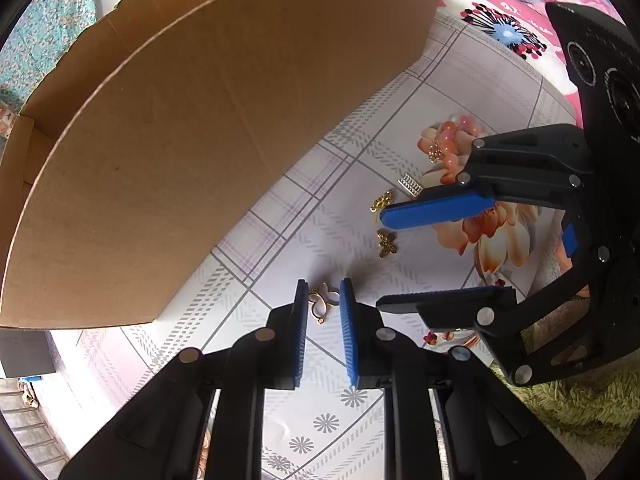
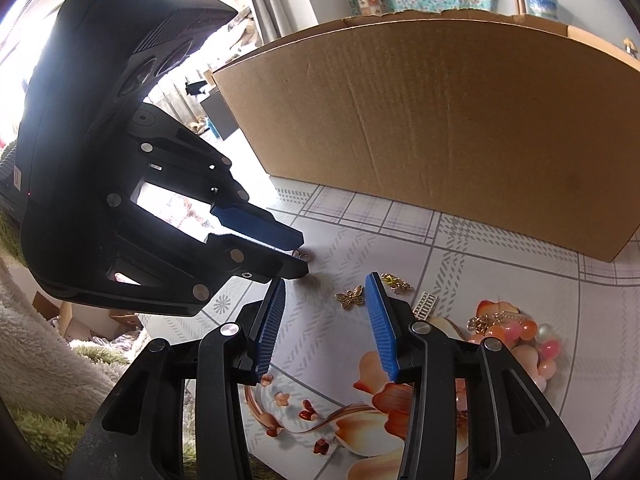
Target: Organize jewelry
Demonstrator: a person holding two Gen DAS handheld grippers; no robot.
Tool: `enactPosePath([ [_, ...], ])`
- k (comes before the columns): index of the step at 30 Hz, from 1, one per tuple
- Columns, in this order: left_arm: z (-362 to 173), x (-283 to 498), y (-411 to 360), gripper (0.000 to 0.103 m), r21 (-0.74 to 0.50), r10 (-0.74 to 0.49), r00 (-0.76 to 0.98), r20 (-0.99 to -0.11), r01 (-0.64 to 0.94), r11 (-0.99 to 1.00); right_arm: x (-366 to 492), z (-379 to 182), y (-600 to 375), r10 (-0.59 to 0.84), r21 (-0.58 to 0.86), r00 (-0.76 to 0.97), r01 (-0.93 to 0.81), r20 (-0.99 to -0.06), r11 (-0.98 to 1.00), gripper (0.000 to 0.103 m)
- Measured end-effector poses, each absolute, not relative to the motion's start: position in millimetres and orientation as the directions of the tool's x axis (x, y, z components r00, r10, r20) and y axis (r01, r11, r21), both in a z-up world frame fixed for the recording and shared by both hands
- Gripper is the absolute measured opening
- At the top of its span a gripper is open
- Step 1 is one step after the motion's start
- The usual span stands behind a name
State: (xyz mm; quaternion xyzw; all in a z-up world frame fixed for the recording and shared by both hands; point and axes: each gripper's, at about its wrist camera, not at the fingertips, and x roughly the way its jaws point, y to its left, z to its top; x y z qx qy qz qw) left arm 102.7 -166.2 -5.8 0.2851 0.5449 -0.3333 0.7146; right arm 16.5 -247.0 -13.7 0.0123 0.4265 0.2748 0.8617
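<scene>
Gold loop-shaped pendant [image 1: 323, 302] lies on the patterned desk [image 1: 304, 240] beside the cardboard box [image 1: 180, 140], left tool [image 1: 324, 300] nearly together around it for lifting; right tool [image 2: 326, 292] waits apart, empty.

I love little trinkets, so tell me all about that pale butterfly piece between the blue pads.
The butterfly charm looks gold-rimmed with pale, pearly wings and a tiny ring at one end. It lies flat on the patterned tablecloth, between the left gripper's nearly closed blue pads, beside the cardboard box. Pad contact isn't clear.
</scene>
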Motion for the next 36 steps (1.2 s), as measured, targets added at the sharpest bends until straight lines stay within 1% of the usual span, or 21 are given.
enactPosePath([
  [1,-5.5,103.3,-162.1,0.005,0.042,-0.163,0.18,-0.97,0.785,0.618,15.4,-13.5,-248.5,0.484,0.257,0.486,-0.461,-0.728,0.849,0.04],
  [5,-2.1,104.0,-157.4,0.005,0.036,-0.174,0.189,-0.966,0.77,0.637,15.0,-12.9,-251.5,0.482,0.26,0.486,-0.455,-0.729,0.852,0.04],
  [16,7.6,90.3,-118.6,0.005,-0.036,-0.288,0.243,-0.926,0.703,0.71,11.2,-5.7,-246.1,0.426,0.215,0.476,-0.434,-0.77,0.875,0.04],
  [18,5.0,84.3,-114.1,0.005,-0.023,-0.29,0.267,-0.919,0.698,0.715,10.0,-4.2,-242.2,0.412,0.201,0.477,-0.432,-0.776,0.879,0.04],
  [22,-2.7,76.1,-112.6,0.005,0.048,-0.267,0.33,-0.905,0.706,0.707,6.2,-1.0,-233.8,0.389,0.182,0.482,-0.42,-0.785,0.889,0.04],
  [25,-6.3,72.2,-115.7,0.005,0.071,-0.272,0.348,-0.897,0.722,0.689,5.2,1.5,-228.5,0.371,0.174,0.491,-0.4,-0.788,0.9,0.04],
  [32,-6.1,66.1,-112.4,0.006,0.016,-0.34,0.319,-0.885,0.749,0.662,2.9,2.9,-227.0,0.34,0.171,0.505,-0.351,-0.793,0.921,0.04],
  [33,-5.9,64.4,-110.4,0.007,0.008,-0.345,0.315,-0.884,0.748,0.663,2.8,3.0,-227.3,0.339,0.172,0.506,-0.347,-0.793,0.922,0.04],
  [35,-3.0,64.9,-105.3,0.013,-0.006,-0.36,0.312,-0.879,0.748,0.663,3.5,2.8,-227.7,0.341,0.179,0.505,-0.343,-0.792,0.922,0.04],
  [36,-3.9,66.5,-114.0,0.02,-0.009,-0.365,0.311,-0.878,0.75,0.661,3.9,2.6,-228.9,0.343,0.182,0.505,-0.342,-0.792,0.922,0.04],
])
